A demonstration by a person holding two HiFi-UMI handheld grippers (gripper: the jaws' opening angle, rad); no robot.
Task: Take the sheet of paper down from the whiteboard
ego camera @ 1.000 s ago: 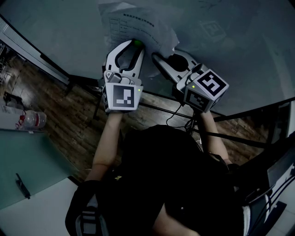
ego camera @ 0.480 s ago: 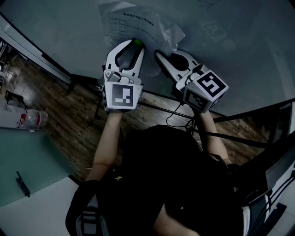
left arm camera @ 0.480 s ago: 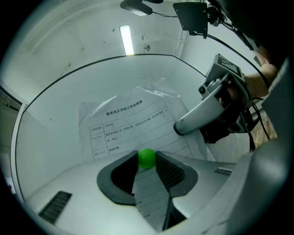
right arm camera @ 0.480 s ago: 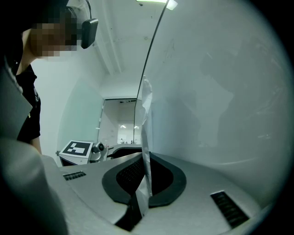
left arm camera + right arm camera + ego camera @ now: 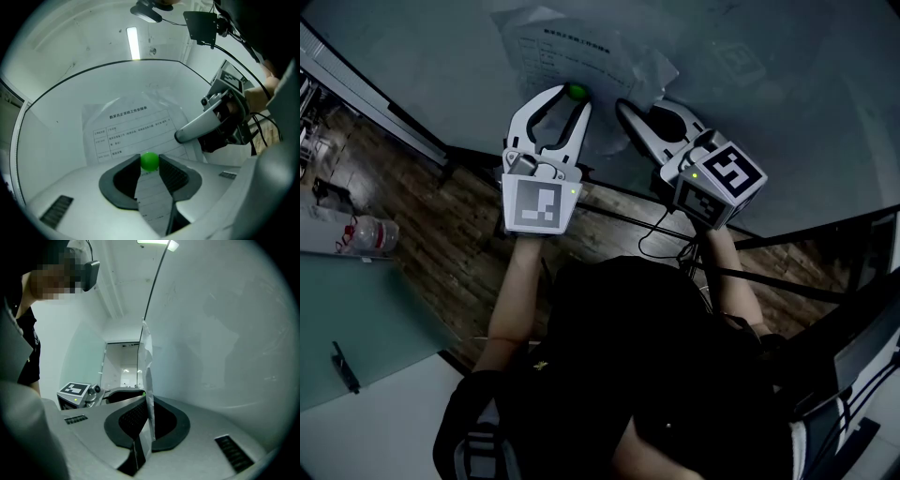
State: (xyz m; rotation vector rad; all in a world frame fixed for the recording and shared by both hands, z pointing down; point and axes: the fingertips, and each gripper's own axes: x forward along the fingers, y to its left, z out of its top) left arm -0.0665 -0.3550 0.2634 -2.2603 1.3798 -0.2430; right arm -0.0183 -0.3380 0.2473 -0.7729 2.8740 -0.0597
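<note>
Freeing the paper (image 5: 129,126) is the step in hand, and you're set up for it. The sheet is still on the whiteboard (image 5: 787,112), pinned near its lower edge by a green magnet (image 5: 150,161). Your left gripper (image 5: 571,97) is clenched on that magnet, one pad on each side. The jaws of your right gripper (image 5: 147,404) have just been closing and now pinch the sheet's lower right edge, with the paper standing between the pads.

My judgement of the next move: draw the magnet straight off the board with your left while the right holds firm, so the sheet neither drops nor tears. Then peel the paper away with the right. No second magnet shows, so that one pull will likely free it.

The left gripper view gives you the printed face lying flat on the board, the magnet's exact spot and the right gripper's finger coming in from the side. It cannot show the right pads' hold.

The right gripper view shows the paper edge-on, lifted clear of the board and clamped, but shows only a speck of green where the magnet is.

The head view alone shows both grippers side by side under the creased sheet, though not pad contact.
</note>
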